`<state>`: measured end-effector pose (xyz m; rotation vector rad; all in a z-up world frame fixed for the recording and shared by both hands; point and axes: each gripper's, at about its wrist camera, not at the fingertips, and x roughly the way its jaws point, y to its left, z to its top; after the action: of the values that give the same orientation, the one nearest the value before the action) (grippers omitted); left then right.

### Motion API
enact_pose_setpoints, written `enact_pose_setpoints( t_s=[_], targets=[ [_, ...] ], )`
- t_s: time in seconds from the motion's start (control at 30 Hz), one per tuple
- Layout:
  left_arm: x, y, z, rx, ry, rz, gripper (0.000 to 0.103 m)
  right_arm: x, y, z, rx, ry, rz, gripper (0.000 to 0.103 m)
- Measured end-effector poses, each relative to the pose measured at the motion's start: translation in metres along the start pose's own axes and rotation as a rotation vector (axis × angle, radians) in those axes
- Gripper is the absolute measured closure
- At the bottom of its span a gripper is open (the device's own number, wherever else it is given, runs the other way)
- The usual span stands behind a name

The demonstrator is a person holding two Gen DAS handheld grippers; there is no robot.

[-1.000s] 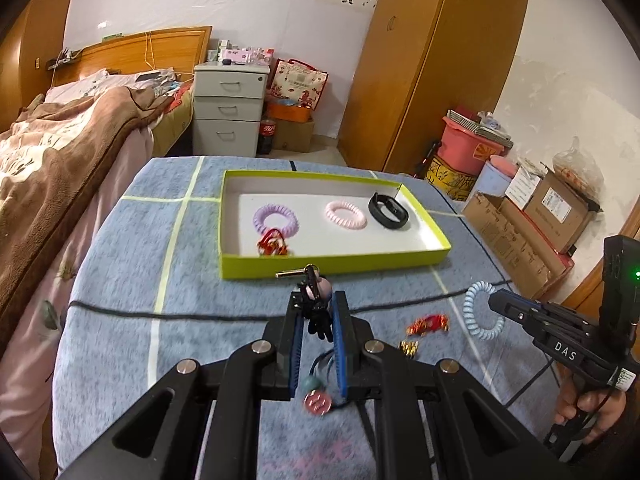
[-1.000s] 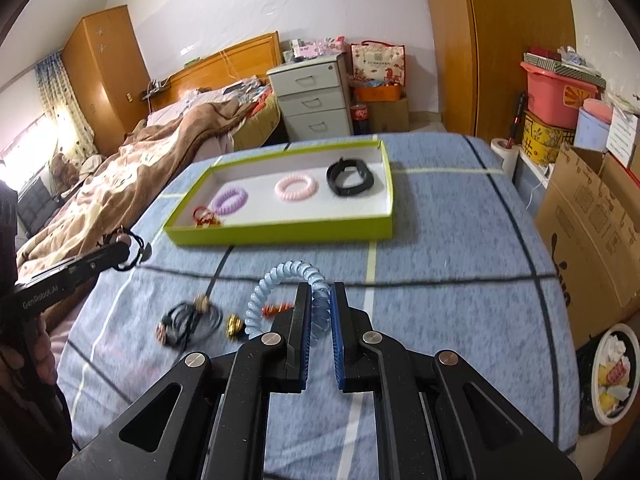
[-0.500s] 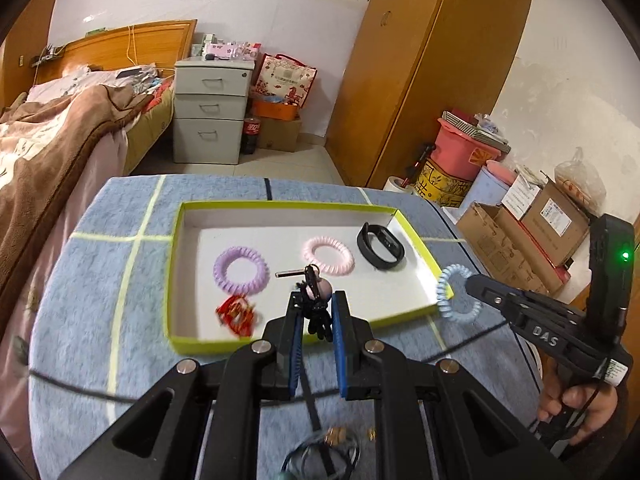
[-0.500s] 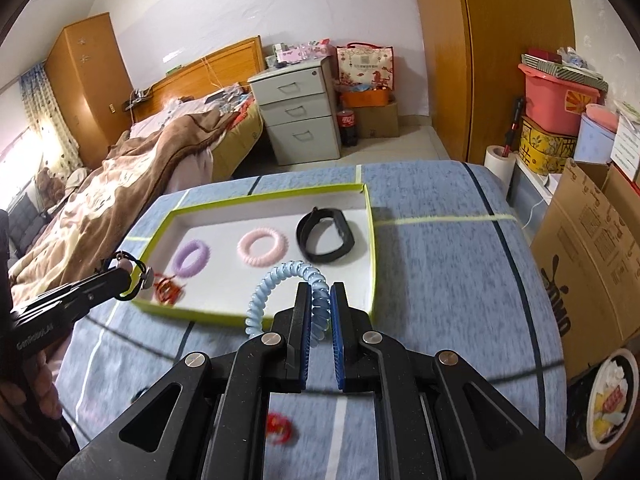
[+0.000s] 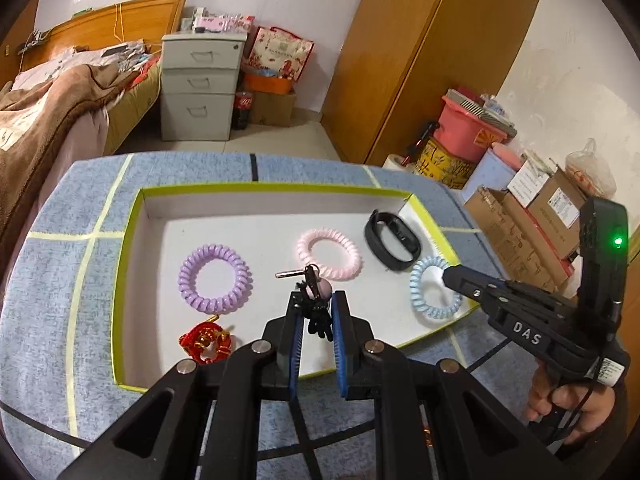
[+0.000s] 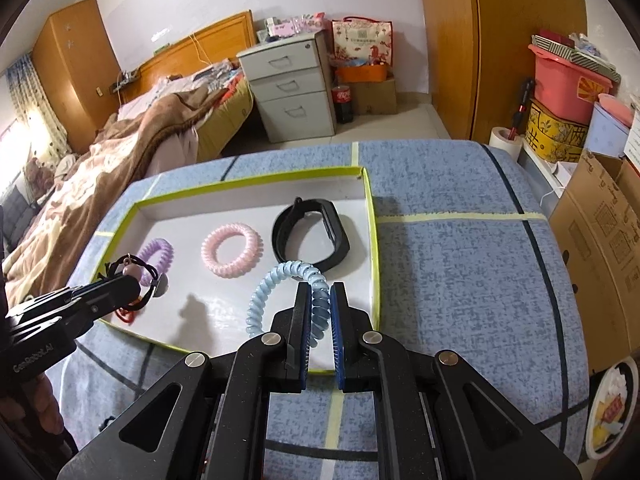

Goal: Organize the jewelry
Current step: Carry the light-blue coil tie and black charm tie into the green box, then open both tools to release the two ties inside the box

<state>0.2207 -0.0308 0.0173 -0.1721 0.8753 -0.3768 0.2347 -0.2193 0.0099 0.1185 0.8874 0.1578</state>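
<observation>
A shallow white box with a lime-green rim (image 5: pixel 276 189) (image 6: pixel 256 179) lies on the blue cloth. In it are a purple coil ring (image 5: pixel 215 278) (image 6: pixel 160 254), a pink coil ring (image 5: pixel 329 254) (image 6: pixel 232 250), a black wristband (image 5: pixel 393 240) (image 6: pixel 310 234) and a red-gold charm (image 5: pixel 206 340). My left gripper (image 5: pixel 316 312) (image 6: pixel 132 286) is shut on a black hair tie with a pink bead (image 5: pixel 318 288), held over the box. My right gripper (image 6: pixel 319 300) (image 5: pixel 448 276) is shut on a light-blue coil ring (image 6: pixel 276 292) (image 5: pixel 430 292), held over the box's right part.
The blue cloth with yellow and black lines (image 6: pixel 460 264) covers the table. Beyond it are a bed (image 5: pixel 52 112), a grey drawer unit (image 5: pixel 200 88), a wooden wardrobe (image 5: pixel 432 52) and cardboard boxes (image 5: pixel 532 216) to the right.
Both grippers have moved forward from the front of the cloth to above the box, each carrying its item. The loose pieces on the cloth have dropped out of view.
</observation>
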Motion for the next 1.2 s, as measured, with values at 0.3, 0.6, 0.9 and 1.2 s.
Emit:
enact_pose_setpoints(
  t_s=[0.3, 0.6, 0.9, 1.2],
  targets=[
    [0.01, 0.009, -0.005, -0.028, 0.042, 0.034, 0.088, 0.011, 0.005, -0.001, -0.041, 0.035, -0.024, 0.093],
    [0.018, 0.01, -0.007, -0.042, 0.073, 0.036, 0.084, 0.017, 0.009, 0.0, -0.061, 0.053, -0.044, 0.093],
    [0.015, 0.009, -0.008, -0.028, 0.067, 0.056, 0.068, 0.016, 0.01, 0.0, -0.063, 0.046, -0.05, 0.093],
    [0.009, 0.008, -0.008, -0.026, 0.055, 0.051, 0.06, 0.01, 0.012, -0.001, -0.062, 0.028, -0.045, 0.071]
  ],
)
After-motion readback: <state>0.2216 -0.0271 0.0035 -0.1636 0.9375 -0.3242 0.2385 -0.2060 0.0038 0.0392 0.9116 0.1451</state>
